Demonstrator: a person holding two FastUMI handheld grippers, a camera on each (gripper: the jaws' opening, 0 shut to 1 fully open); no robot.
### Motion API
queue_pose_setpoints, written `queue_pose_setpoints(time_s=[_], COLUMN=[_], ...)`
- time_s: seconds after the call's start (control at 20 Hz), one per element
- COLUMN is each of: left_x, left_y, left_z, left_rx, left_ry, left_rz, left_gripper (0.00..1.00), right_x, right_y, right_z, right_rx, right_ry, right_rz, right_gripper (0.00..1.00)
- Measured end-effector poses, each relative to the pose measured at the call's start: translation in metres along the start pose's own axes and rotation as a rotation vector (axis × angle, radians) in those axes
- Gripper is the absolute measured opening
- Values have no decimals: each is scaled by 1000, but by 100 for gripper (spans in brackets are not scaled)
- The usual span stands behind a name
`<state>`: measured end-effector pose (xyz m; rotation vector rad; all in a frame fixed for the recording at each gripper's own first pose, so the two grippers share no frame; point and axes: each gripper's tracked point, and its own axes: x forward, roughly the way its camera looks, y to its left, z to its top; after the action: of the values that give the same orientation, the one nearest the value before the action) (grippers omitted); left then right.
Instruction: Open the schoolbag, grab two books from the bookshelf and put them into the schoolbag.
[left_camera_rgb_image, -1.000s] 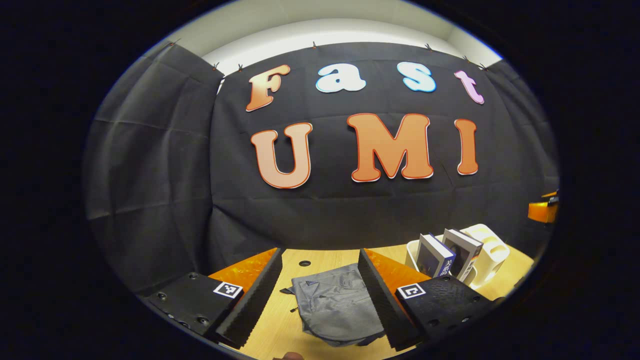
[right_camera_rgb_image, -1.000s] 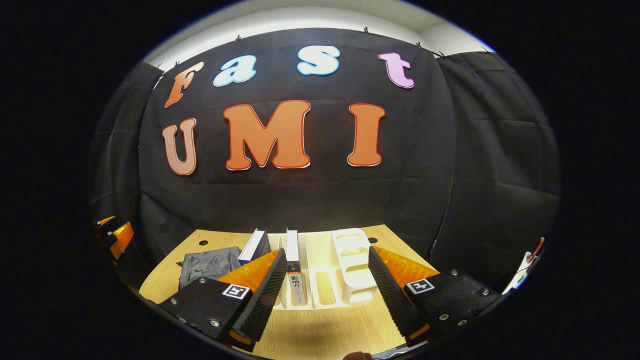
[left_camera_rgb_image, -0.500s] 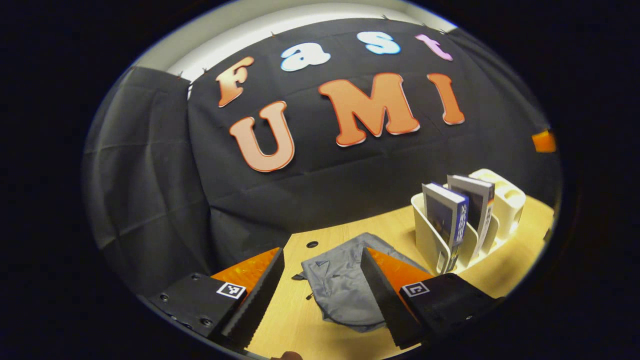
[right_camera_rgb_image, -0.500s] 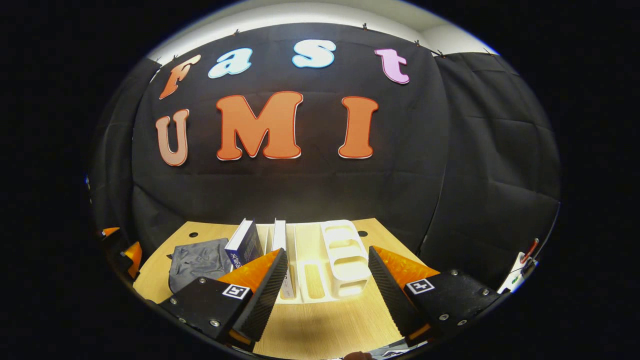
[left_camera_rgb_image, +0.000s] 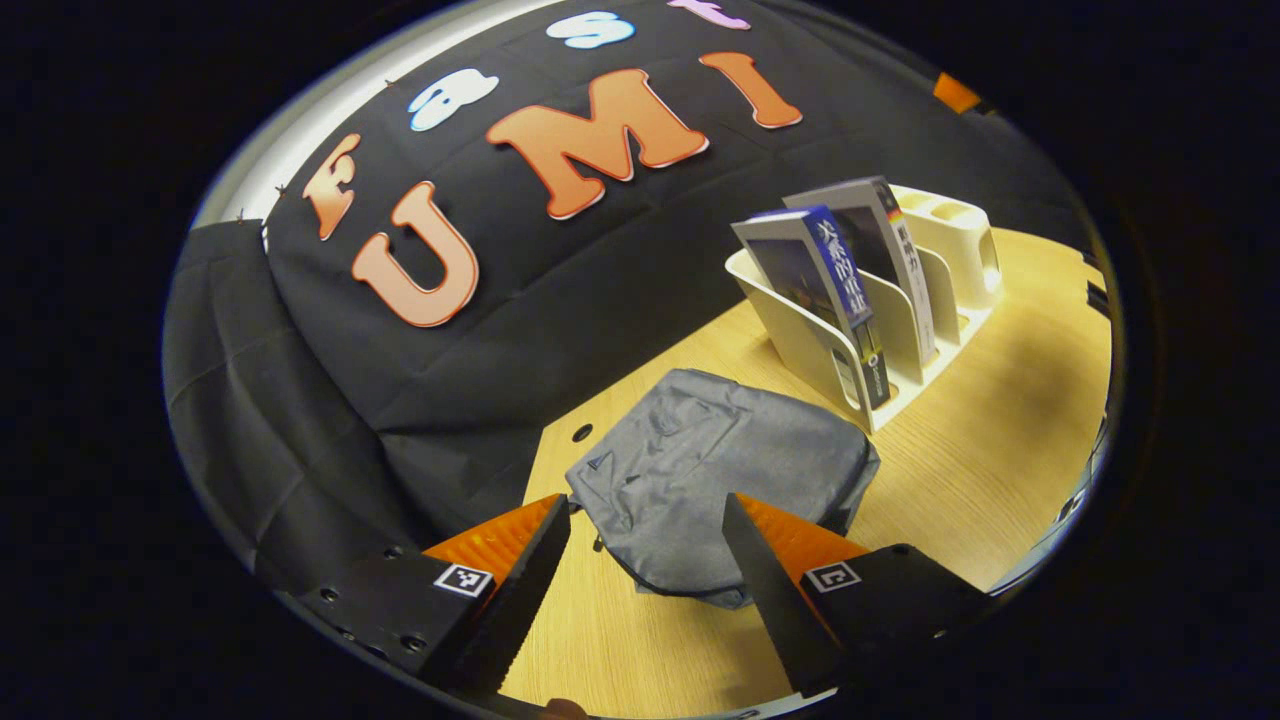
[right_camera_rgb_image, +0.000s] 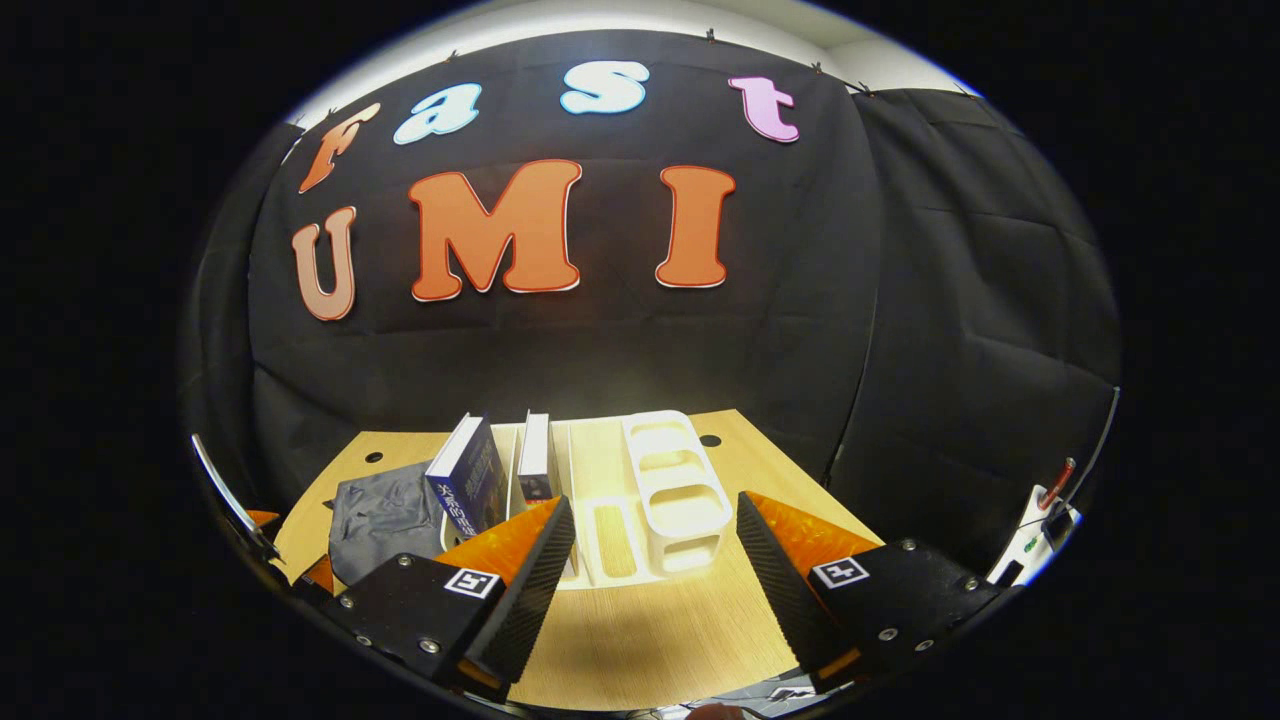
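Observation:
A grey schoolbag (left_camera_rgb_image: 705, 480) lies flat and closed on the wooden table, just past my left gripper (left_camera_rgb_image: 645, 585), which stands open above the bag's near edge with nothing between its fingers. A white bookshelf rack (left_camera_rgb_image: 800, 335) stands beyond the bag with two books upright in its slots: a blue book (left_camera_rgb_image: 815, 285) and a grey one (left_camera_rgb_image: 880, 225). In the right gripper view the bag (right_camera_rgb_image: 375, 515) is at the left, the blue book (right_camera_rgb_image: 465, 480) and the second book (right_camera_rgb_image: 535, 460) lean in the rack (right_camera_rgb_image: 665, 495). My right gripper (right_camera_rgb_image: 655, 585) is open, short of the rack.
Black cloth walls close the table's back and sides. A small round hole (left_camera_rgb_image: 582, 432) sits in the tabletop (left_camera_rgb_image: 1000, 430) near the bag's far corner, and two more holes (right_camera_rgb_image: 710, 440) show near the back edge. Bare wood lies right of the bag.
The left gripper has tilted down and rolled, so the bag and rack now sit higher and larger in its view. The right gripper has eased back and down a little; both stay open.

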<state>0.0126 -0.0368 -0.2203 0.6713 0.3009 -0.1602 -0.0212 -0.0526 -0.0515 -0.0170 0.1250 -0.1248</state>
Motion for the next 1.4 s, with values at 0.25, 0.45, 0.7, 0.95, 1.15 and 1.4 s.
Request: queue_pose_setpoints(time_s=[0.25,0.45,0.7,0.95,1.15,1.4], left_x=[13,24,44,66,74,79], left_y=[-40,-74,-104,-112,-113,-113], left_z=[-24,-31,-36,-45,-38,-41], left_rx=[119,189,272,304,338,332], left_ry=[56,69,89,130,128,160], left_rz=[-62,-117,-152,-153,-150,-178], left_gripper=[97,97,97,97,97,97], right_x=[-4,-5,-5,1,5,10], right_y=[-15,-32,-50,-62,-65,-65], right_z=[-15,-27,-39,-43,-42,-43], right_rx=[3,13,38,32,39,31], right_ry=[40,72,111,127,130,136], right_rz=[-23,-48,-78,-96,-92,-73], right_gripper=[98,98,97,98,98,98])
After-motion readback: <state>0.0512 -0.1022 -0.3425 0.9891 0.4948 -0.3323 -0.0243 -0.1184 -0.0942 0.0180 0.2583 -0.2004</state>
